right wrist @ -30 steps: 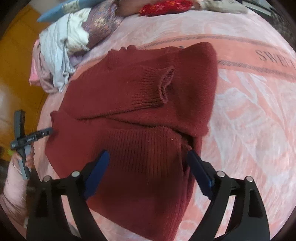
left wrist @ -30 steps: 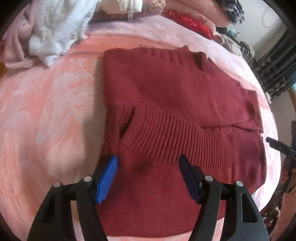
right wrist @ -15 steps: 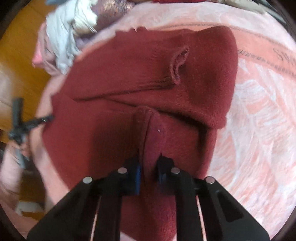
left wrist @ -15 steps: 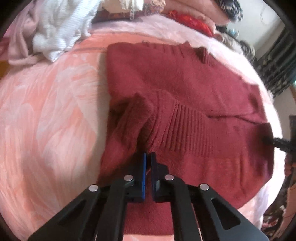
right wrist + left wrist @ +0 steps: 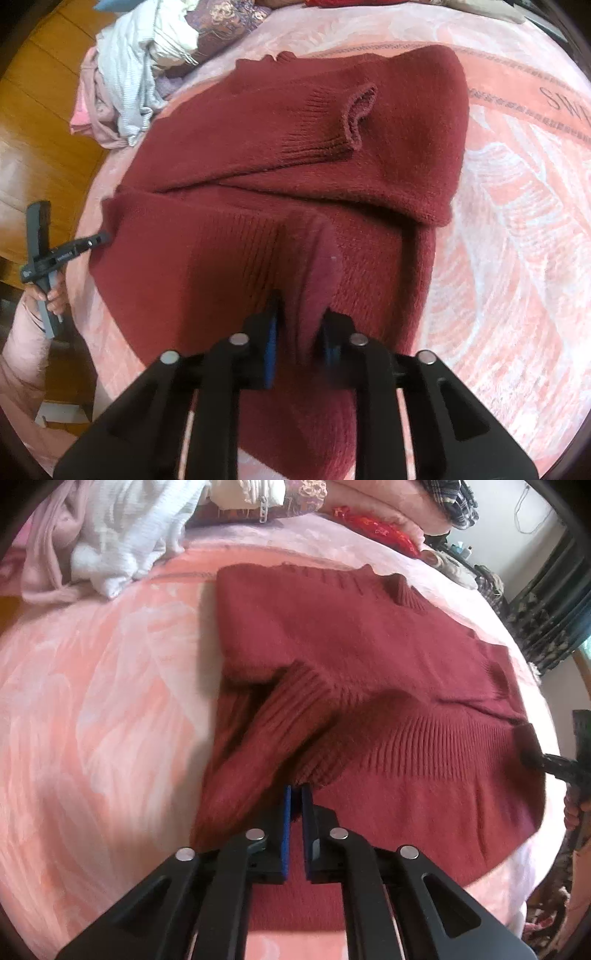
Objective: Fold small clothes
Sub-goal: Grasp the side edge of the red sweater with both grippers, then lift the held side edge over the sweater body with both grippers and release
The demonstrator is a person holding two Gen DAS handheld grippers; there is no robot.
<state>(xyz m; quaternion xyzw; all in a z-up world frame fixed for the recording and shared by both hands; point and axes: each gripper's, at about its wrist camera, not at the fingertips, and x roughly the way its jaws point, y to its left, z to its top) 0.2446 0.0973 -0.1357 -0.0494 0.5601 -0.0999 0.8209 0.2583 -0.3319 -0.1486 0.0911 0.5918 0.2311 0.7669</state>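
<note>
the red sweater [image 5: 369, 657] lies with sleeves already crossed in, left gripper [image 5: 296, 794] pinching its hem, right gripper [image 5: 301, 325] loosening around a bunched fold, body fold still undone.

The left gripper [image 5: 296, 797] pinches the ribbed hem of the dark red sweater [image 5: 369, 657], bunching it upward. The sweater lies on a pink blanket [image 5: 92, 701]; beyond the sweater's far-left corner sits white clothing [image 5: 125, 542].

One red sweater [image 5: 369, 657], two grippers, left [image 5: 295, 794] and right [image 5: 300, 321], one pink blanket [image 5: 92, 701], and one heap of pale clothes [image 5: 122, 535].
</note>
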